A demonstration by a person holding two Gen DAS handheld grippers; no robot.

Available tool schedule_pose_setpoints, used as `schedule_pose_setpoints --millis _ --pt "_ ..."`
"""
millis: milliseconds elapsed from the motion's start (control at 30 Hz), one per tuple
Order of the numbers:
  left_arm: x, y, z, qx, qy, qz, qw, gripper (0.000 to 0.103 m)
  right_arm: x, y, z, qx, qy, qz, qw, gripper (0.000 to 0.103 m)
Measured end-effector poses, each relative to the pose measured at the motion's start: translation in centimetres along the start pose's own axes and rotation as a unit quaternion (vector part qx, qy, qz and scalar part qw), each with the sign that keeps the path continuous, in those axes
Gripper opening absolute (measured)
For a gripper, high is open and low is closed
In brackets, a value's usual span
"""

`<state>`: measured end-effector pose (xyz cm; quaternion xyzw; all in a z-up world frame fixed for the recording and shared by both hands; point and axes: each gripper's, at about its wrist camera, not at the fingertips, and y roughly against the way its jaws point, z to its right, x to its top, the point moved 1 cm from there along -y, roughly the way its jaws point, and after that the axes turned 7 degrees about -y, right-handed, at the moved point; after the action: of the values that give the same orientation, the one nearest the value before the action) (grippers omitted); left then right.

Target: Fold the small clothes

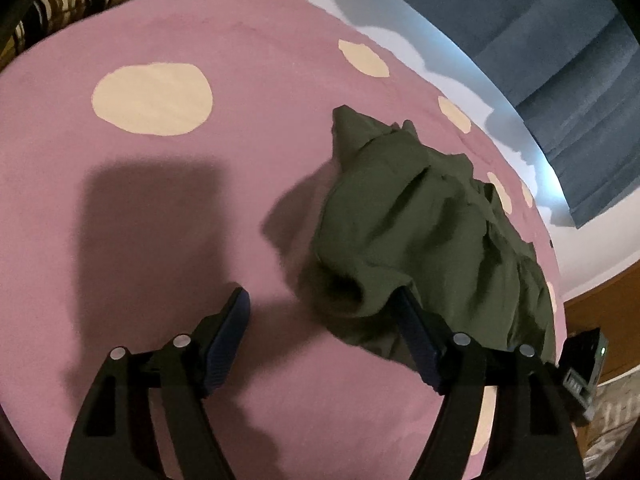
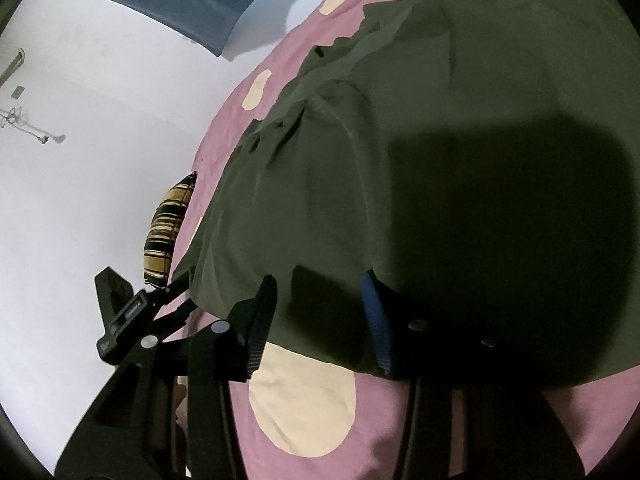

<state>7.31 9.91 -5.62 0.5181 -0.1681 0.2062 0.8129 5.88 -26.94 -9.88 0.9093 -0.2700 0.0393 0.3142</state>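
An olive-green garment (image 1: 424, 220) lies crumpled on a pink bedsheet with cream dots (image 1: 160, 184). My left gripper (image 1: 324, 296) is open just above the sheet, its right finger (image 1: 416, 332) touching the garment's near edge and its left finger over bare sheet. In the right wrist view the garment (image 2: 400, 152) spreads wide across the sheet (image 2: 400, 420). My right gripper (image 2: 320, 292) is open, both fingers at the garment's near hem, with the cloth lying between and past them. The left gripper's body (image 2: 120, 312) shows at the left of that view.
A striped brown cushion (image 1: 68, 4) lies at the bed's far corner; it also shows in the right wrist view (image 2: 168, 232). Blue curtains (image 1: 560, 72) hang beyond the bed against a white wall (image 2: 100, 160). A wooden board (image 1: 600, 320) stands at the right.
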Motion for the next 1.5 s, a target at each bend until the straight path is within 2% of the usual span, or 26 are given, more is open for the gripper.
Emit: schedule_pose_setpoints --millis 100,200,333,400,433,533,700,733,867,967,1133,1233,1367,1500 --pt "0.3 -0.4 0.7 -0.003 0.0 0.001 1.0 0.074 -0.2 0.1 -0.1 0.002 0.008 0.008 1.0 0.043" --pt "0.4 -0.6 0.7 -0.01 0.031 -0.006 0.9994 0.074 -0.5 0.2 0.1 0.003 0.013 0.015 1.0 0.043" --pt "-0.3 0.7 0.0 -0.06 0.072 -0.007 0.9956 0.074 -0.7 0.3 0.2 0.007 0.013 0.016 1.0 0.043" --pt "-0.9 1.5 -0.2 -0.066 0.074 0.003 0.995 0.075 -0.7 0.3 0.3 0.01 0.012 0.017 1.0 0.043" --pt "-1.0 1.5 -0.1 -0.066 0.069 0.004 0.9954 0.078 -0.7 0.4 0.2 0.009 0.013 0.018 1.0 0.043" --pt "-0.9 0.3 0.2 -0.051 0.061 -0.004 0.9968 0.079 -1.0 0.5 0.1 0.007 0.02 0.022 1.0 0.043" --pt "0.4 -1.6 1.7 -0.02 0.048 0.005 0.9986 0.079 -1.1 0.6 0.0 0.007 0.022 0.024 0.999 0.043" --pt "0.6 -2.0 2.2 -0.01 0.043 0.003 0.999 0.069 -1.1 0.6 0.0 0.007 0.022 0.024 0.999 0.043" --pt "0.4 -2.2 3.5 0.058 0.006 0.004 0.9983 0.046 -1.1 0.6 -0.1 0.01 0.024 0.027 0.999 0.044" --pt "0.2 -2.0 2.8 0.055 0.011 0.009 0.9984 0.041 -0.9 1.2 -0.8 -0.003 0.016 0.027 1.0 0.044" --pt "0.1 -2.0 2.6 0.054 0.014 0.009 0.9984 0.041 2.0 2.3 -4.7 -0.004 0.042 0.048 0.998 0.045" --pt "0.0 -1.9 2.7 0.056 0.011 0.011 0.9983 0.041 5.9 1.1 -6.6 -0.006 0.052 0.058 0.997 0.052" --pt "0.0 -2.0 2.7 0.054 0.009 0.012 0.9984 0.041 10.7 -2.5 -6.3 -0.005 0.016 0.036 0.999 0.052" --pt "0.0 -2.0 2.7 0.055 0.005 0.012 0.9984 0.041 13.4 -6.4 -4.8 -0.035 -0.019 0.014 0.999 0.051"
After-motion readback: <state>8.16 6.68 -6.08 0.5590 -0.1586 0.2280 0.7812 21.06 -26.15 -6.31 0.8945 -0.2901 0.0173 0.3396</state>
